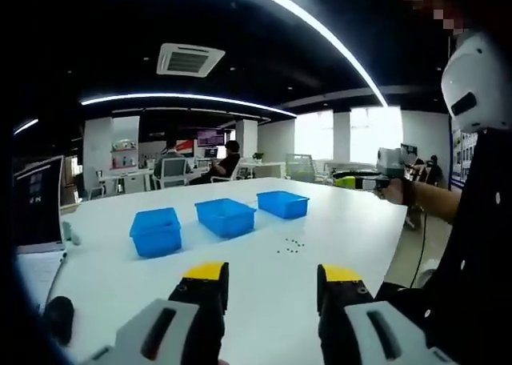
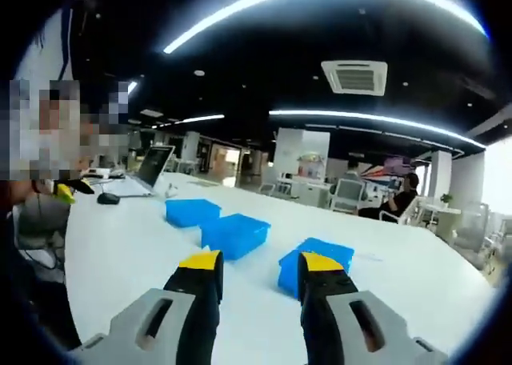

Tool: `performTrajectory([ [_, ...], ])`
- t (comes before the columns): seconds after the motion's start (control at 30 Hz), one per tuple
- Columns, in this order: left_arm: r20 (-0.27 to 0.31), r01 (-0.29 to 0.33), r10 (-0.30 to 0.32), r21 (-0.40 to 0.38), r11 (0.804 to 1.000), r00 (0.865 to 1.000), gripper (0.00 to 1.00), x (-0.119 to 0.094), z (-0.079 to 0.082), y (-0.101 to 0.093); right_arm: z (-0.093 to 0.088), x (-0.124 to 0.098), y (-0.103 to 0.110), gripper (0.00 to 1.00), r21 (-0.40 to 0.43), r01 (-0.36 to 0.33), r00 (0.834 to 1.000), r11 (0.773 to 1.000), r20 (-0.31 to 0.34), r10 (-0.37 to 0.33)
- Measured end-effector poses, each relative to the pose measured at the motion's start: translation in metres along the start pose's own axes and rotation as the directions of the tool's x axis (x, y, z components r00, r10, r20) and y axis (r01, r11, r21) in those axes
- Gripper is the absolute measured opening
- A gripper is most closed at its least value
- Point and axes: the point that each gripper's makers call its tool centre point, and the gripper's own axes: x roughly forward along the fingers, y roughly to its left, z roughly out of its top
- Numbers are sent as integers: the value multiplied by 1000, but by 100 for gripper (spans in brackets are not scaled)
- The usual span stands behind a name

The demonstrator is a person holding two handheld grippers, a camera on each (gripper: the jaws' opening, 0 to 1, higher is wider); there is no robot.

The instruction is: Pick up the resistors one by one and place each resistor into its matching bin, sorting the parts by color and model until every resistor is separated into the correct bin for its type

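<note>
Yellow-tipped jaws rise from the bottom of both views, parted and holding nothing: my left gripper point(image 1: 272, 281) hangs above the near edge of the white table point(image 1: 344, 221), and my right gripper point(image 2: 260, 267) hovers over the same table from another side.

At centre frame in the left gripper view, three blue bins point(image 1: 155, 230) point(image 1: 226, 216) point(image 1: 282, 203) stand in a row, apart from one another. Just below and right of them, the resistors point(image 1: 290, 246) lie as a loose scatter of small dark specks on the bare tabletop, too small for me to read colour or model from here. In the right gripper view the same bins point(image 2: 192, 211) point(image 2: 234, 234) point(image 2: 316, 262) sit mid-frame, the nearest just behind my jaws. A laptop point(image 2: 152, 167) and a mouse point(image 2: 108, 198) rest at the upper left of that view.

No part is picked yet, as I judge it, so the sort is at its start. To do this step well I would bring one gripper down low over the scatter, single out one resistor at the edge of the group, and close gently across its body so the neighbours stay put. I would check its markings up close before choosing a bin.
</note>
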Motion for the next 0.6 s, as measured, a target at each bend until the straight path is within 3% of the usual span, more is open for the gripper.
performTrajectory([
  [0.13,-14,12,-12,-3,1000,1000,48,2,-2,-1,-7,-23,7,39,33,14,1000,999,-25,-13],
  [0.17,-25,14,-14,-4,1000,1000,48,3,-5,0,-10,-36,22,39,37,-13,998,999,-67,16],
  [0.33,-38,12,-12,-4,1000,999,49,3,-9,0,-6,-24,39,37,-26,-139,982,990,-130,135],
  [0.43,-50,10,-10,-1,1000,999,51,1,-13,0,2,-11,51,36,-71,-234,961,970,-171,219],
  [0.5,-53,9,-9,-4,1000,999,51,-1,-14,-1,8,2,61,36,-108,-314,935,943,-208,287],
  [0.57,-57,4,-4,-5,1000,998,51,-4,-16,-2,12,8,66,35,-131,-348,923,928,-222,315],
  [0.6,-58,2,-3,-6,1000,998,51,-5,-16,-2,15,18,73,35,-163,-405,899,900,-253,358],
])
